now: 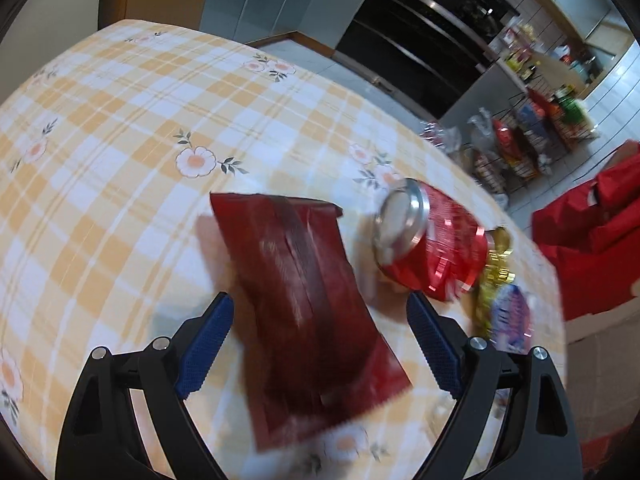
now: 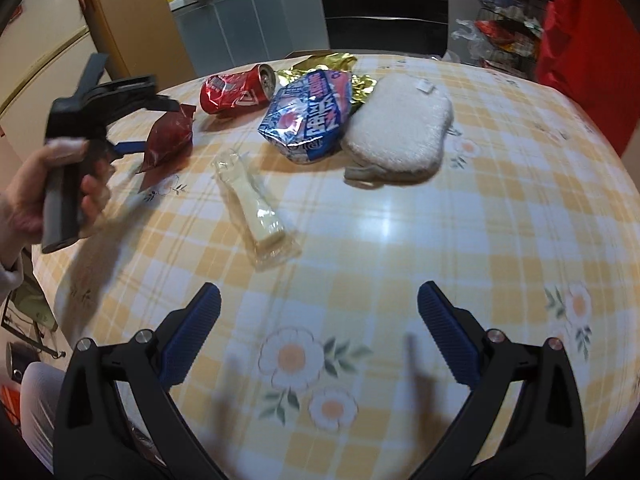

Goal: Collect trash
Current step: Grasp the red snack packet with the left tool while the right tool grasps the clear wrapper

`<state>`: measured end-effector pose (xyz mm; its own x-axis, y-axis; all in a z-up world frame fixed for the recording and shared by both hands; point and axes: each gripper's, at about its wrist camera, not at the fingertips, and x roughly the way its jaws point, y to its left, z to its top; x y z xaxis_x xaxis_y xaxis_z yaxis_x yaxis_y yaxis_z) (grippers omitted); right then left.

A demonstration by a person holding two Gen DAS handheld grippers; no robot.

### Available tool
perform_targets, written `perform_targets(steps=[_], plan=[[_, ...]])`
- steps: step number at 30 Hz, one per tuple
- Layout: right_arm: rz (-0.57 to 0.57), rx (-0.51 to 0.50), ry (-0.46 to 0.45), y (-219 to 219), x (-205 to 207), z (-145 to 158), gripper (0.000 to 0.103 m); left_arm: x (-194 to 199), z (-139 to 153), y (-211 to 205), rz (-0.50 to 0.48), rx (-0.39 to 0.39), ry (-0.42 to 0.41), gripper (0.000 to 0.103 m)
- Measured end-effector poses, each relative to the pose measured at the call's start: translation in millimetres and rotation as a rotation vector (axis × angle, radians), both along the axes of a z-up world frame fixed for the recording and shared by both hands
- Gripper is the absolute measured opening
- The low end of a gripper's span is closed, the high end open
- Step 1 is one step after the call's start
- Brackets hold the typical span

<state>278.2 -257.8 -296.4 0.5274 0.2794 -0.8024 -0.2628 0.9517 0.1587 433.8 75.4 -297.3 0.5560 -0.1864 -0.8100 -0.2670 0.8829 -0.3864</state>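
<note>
A dark red snack wrapper (image 1: 308,304) lies flat on the checked tablecloth, between the wide-open fingers of my left gripper (image 1: 320,316). A crushed red soda can (image 1: 432,240) lies on its side just to its right, then a gold wrapper (image 1: 494,272) and a blue-and-white wrapper (image 1: 512,316). In the right wrist view my right gripper (image 2: 318,300) is open and empty above bare cloth. Ahead lie a clear plastic wrapper (image 2: 260,212), the blue-and-white wrapper (image 2: 312,116), the can (image 2: 236,94), the red wrapper (image 2: 170,138) and my left gripper (image 2: 160,124) at it.
A white fluffy pad (image 2: 400,132) lies beside the blue wrapper. A red bag (image 1: 592,232) stands off the table's right edge. Wire shelves with packets (image 1: 516,144) and kitchen cabinets (image 2: 256,20) stand beyond the table (image 2: 440,240).
</note>
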Motion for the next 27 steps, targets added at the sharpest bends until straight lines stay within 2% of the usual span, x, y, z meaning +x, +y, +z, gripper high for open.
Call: perform_targets(steps=[1,4,6,9,12,14,16,20,22,24,25,26,27], plan=[[0.005,-0.001,0.000,1,2,-1,0.097,4,-4,-1,0.010,0.021,0.023,0.086],[0.033,-0.007,0.008,7,12,-6,0.097,6,-3,-5,-0.016,0.062,0.009,0.083],[0.057,-0.019,0.011,13,18,-6,0.097,1,-2,-5,-0.042,0.093,-0.001,0.059],[0.121,-0.004,0.035,28,30,-7,0.094,-12,-3,2,-0.062,0.055,-0.005,0.042],[0.164,-0.037,0.048,43,39,-8,0.088,-31,-1,7,-0.101,0.021,-0.007,0.035],[0.182,-0.056,0.050,53,46,-10,0.087,-49,4,11,-0.133,0.023,-0.020,0.033],[0.196,-0.063,0.067,65,57,-14,0.082,-68,8,15,-0.151,0.013,-0.033,0.032],[0.185,-0.146,0.037,87,66,-17,0.078,-112,18,20,-0.179,-0.007,-0.068,0.032],[0.186,-0.153,0.030,91,68,-17,0.072,-135,25,19,-0.195,-0.011,-0.091,0.032],[0.182,-0.152,0.032,93,65,-14,0.049,-154,30,18,-0.209,-0.014,-0.109,0.032],[0.175,-0.150,0.034,93,63,-13,0.041,-168,35,17,-0.217,-0.018,-0.124,0.032],[0.167,-0.143,0.039,92,60,-11,0.027,-177,38,14,-0.226,-0.020,-0.131,0.032],[0.163,-0.132,0.045,89,56,-11,0.021,-186,41,12,-0.235,-0.020,-0.139,0.032]])
